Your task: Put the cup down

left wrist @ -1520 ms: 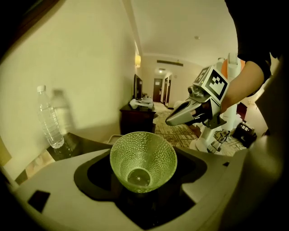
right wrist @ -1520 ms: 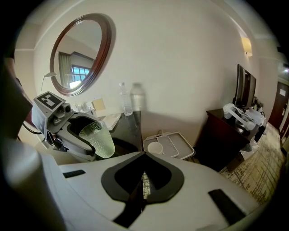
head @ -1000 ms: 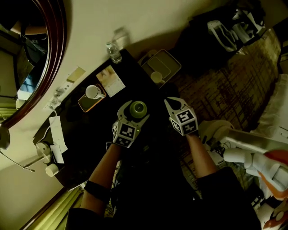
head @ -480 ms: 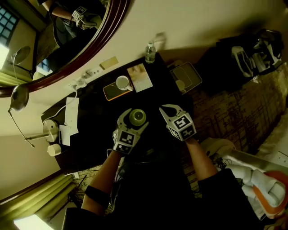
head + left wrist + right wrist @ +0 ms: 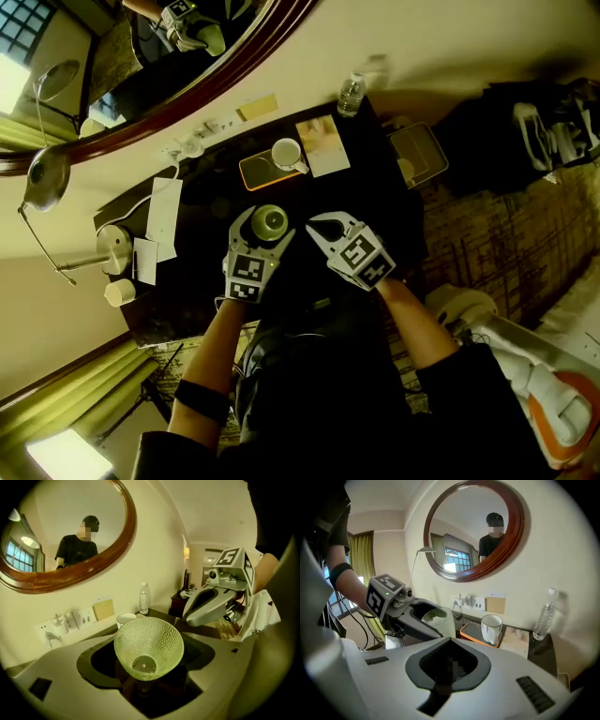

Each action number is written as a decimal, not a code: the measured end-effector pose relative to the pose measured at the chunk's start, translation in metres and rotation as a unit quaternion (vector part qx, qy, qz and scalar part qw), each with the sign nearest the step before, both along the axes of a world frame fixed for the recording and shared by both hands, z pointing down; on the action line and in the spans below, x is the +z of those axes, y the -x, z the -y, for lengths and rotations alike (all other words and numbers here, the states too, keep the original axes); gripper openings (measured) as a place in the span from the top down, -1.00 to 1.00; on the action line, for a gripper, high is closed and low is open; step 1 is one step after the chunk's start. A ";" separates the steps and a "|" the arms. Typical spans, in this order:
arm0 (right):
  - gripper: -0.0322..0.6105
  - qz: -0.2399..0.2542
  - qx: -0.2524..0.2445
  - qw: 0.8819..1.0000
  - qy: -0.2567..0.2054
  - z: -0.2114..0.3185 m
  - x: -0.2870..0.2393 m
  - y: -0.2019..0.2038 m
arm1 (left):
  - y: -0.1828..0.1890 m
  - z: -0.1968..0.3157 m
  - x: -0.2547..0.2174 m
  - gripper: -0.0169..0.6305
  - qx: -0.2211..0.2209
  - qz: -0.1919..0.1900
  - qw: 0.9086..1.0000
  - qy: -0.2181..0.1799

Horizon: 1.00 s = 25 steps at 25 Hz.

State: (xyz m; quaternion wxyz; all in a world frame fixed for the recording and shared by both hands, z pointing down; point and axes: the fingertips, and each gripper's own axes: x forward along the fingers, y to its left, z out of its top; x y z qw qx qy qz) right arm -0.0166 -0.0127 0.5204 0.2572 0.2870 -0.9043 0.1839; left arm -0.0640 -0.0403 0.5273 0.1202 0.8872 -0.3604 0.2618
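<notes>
- Since the earlier frame, both grippers have shifted up and left in the head view. They now sit closer to the white mug on its orange tray.
- The left gripper is clamped on a green pebbled glass cup. Its jaws stand wide around the cup, whose mouth faces the gripper's camera.
- The cup is held over the dark desk, just short of the mug and tray.
- The right gripper is beside it, with jaws together and nothing between them.
- A water bottle stands at the desk's far edge, below a round wood-framed mirror.
</notes>
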 end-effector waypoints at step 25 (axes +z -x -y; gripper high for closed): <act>0.89 0.027 -0.064 0.997 0.026 0.048 0.055 0.092 | 0.034 0.148 0.050 -0.24 0.010 -0.012 1.000 -0.020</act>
